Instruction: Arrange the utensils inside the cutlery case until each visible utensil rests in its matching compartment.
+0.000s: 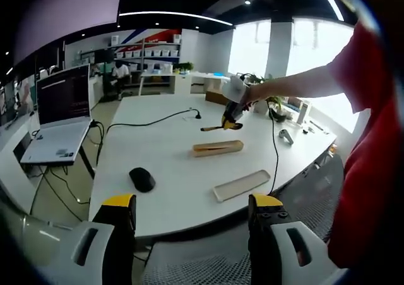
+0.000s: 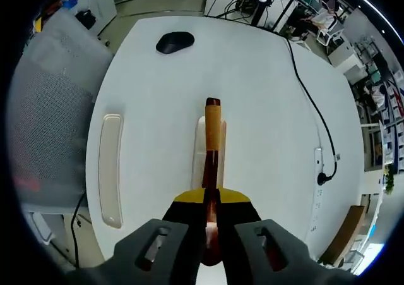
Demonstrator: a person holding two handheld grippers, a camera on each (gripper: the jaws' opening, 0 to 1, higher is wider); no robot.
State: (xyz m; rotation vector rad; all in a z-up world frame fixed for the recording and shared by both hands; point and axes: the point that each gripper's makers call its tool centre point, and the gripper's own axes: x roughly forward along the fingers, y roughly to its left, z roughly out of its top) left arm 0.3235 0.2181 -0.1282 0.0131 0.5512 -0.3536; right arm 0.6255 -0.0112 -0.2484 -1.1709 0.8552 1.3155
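Right hand-held gripper (image 2: 212, 218) is clamped on a utensil (image 2: 213, 139) above the case (image 1: 218, 148) mid-counter; left hand-held gripper (image 1: 189, 212) stands apart; a tilted release risks missing its compartment.

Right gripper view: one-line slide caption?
Right gripper shut on a wooden utensil, held above the cutlery case on the white table.
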